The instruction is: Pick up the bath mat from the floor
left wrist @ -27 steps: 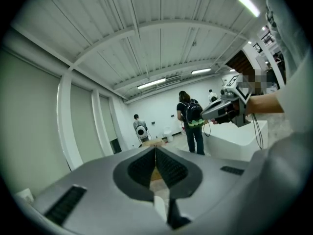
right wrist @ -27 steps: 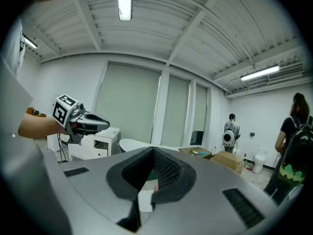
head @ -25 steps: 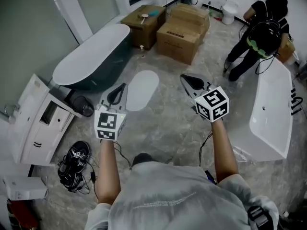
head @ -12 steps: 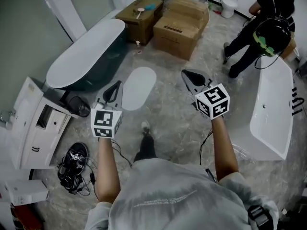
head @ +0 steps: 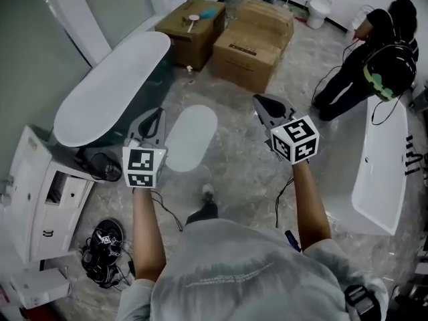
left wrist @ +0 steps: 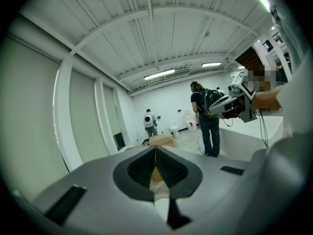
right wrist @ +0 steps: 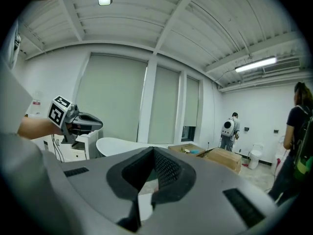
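Tongs, left (head: 158,114) and right (head: 261,101), closed, empty

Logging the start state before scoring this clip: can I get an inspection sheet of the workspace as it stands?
Surface: grey marbled stone floor.
Job's things: white oval bath mat, flat on the floor, untouched.
Clutter: brown cardboard boxes; black tangled bundle on the floor.
Grippers: left hand-held gripper and right hand-held gripper both shut, empty, held above the floor.
Cables: black cables trail from both grippers.
Surroundings: dark freestanding bathtub with a white top; white bathtub; white cabinet; person in black bending over.
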`<state>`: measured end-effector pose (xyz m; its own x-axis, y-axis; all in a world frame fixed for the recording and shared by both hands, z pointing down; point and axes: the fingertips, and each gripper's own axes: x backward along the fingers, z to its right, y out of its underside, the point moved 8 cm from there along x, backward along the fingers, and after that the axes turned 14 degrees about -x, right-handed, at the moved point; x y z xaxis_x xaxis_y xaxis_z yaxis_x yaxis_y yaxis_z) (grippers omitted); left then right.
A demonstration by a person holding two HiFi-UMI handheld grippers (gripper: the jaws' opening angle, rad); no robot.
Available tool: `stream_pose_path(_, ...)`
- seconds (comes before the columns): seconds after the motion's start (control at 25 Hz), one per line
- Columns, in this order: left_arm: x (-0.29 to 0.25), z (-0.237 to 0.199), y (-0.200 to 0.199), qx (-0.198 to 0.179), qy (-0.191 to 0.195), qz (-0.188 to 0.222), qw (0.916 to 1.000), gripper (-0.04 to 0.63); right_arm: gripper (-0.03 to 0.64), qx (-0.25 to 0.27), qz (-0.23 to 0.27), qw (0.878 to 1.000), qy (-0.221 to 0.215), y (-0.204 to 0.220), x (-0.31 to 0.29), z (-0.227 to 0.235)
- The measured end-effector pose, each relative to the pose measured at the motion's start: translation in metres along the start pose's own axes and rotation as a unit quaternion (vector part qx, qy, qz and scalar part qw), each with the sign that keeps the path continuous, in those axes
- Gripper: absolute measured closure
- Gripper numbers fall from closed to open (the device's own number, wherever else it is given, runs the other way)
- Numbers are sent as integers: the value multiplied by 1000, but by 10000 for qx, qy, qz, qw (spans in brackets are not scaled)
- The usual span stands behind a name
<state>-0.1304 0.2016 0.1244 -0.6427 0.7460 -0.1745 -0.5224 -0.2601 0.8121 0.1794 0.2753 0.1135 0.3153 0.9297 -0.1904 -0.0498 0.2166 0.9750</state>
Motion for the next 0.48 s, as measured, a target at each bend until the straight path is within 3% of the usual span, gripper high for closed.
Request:
stream_pose_path(0.2, -48, -50, 24, 103, 81, -99, 9999, 578, 603, -124, 17, 9999, -101, -22, -69, 8)
stream_pose_path(0.48, -87, -81, 54, 209, 235, -160, 9994, 578, 603, -68, -315, 9994, -80, -21, -122, 13)
